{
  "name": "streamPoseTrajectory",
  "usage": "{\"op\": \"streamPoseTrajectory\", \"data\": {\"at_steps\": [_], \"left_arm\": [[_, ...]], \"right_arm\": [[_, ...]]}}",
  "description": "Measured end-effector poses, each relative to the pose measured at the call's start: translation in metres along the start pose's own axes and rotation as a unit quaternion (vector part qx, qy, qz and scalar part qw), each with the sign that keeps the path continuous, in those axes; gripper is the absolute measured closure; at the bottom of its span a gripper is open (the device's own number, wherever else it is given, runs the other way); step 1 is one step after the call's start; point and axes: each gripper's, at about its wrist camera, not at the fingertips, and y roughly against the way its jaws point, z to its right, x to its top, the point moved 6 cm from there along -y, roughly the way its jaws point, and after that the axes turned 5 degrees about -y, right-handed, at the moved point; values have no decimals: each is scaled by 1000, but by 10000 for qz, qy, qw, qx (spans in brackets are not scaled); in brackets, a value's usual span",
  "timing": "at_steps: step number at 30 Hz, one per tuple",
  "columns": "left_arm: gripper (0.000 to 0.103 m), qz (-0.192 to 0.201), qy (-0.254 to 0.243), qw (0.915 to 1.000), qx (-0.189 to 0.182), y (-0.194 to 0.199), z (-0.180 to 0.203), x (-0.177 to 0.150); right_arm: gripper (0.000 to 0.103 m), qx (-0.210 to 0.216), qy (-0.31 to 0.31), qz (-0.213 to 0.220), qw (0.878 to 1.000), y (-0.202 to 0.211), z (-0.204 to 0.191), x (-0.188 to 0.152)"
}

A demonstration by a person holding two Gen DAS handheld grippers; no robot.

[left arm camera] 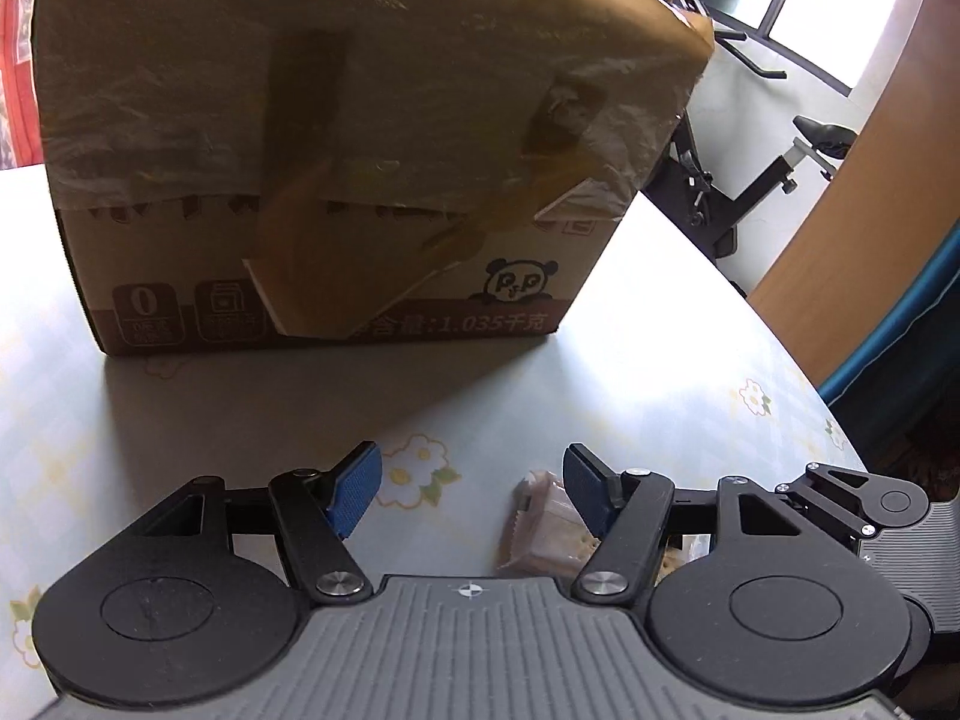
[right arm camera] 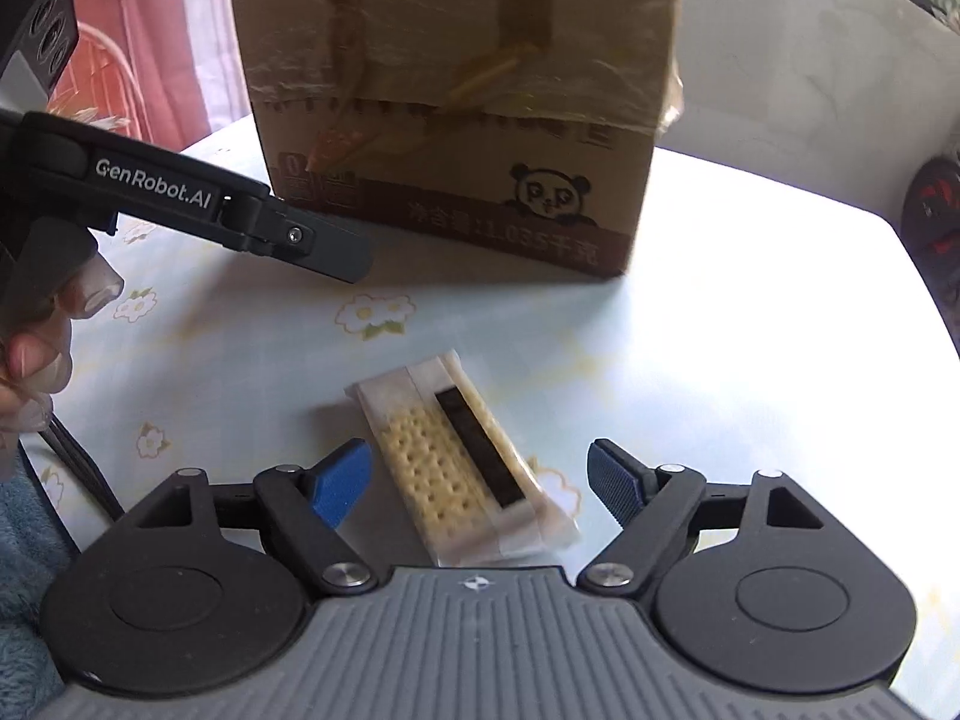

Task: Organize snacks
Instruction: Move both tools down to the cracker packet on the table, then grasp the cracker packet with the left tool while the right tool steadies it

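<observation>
The pale worktop [right arm camera: 720,330], covered in a cloth printed with small white-and-yellow flowers, curves away to a rounded edge on the right, and broad bare stretches lie on both sides of the things on it. A tall brown cardboard box [left arm camera: 360,150], bound in wrinkled clear tape, stands toward the far side; its lower band carries a cartoon panda, a large "0" in a framed panel and a line ending "1.035" followed by Chinese characters. Open surface separates the box from the grippers.

The right gripper [right arm camera: 480,480] has its blue-padded jaws spread wide, with a clear-wrapped pack of pale dotted crackers [right arm camera: 462,468] bearing a dark stripe lying flat on the worktop between them; neither pad presses on it, and there is a clear gap on the right side.

The left gripper [left arm camera: 474,480] has its jaws apart and holds nothing; in its own view the cracker pack sits just beside its right pad, partly hidden behind it. Seen from the right wrist, its black arm reads "GenRobot.AI", and a hand [right arm camera: 36,348] grips its handle.
</observation>
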Motion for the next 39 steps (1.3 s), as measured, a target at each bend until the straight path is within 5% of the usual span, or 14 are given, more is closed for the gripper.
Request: {"op": "streamPoseTrajectory", "data": {"at_steps": [9,19,31,36,38,39], "left_arm": [[39,-369,-228,9984,-356,-33,22,-17],[41,-408,-310,9973,-529,-41,34,-27],[63,-180,-281,9977,-585,-23,33,-21],[66,15,-478,9972,-572,-12,39,-5],[84,-63,-424,9967,-694,-13,41,-10],[84,-110,-466,9968,-634,-14,42,-11]], "right_arm": [[22,73,-265,-304,9992,1,-2,-19],[48,45,-259,-135,9996,-2,3,-15],[70,64,-173,42,9998,-3,1,-8],[71,57,-2,411,9991,11,2,18],[89,202,120,464,9986,11,-1,26],[92,278,153,411,9986,8,-4,28]]}}
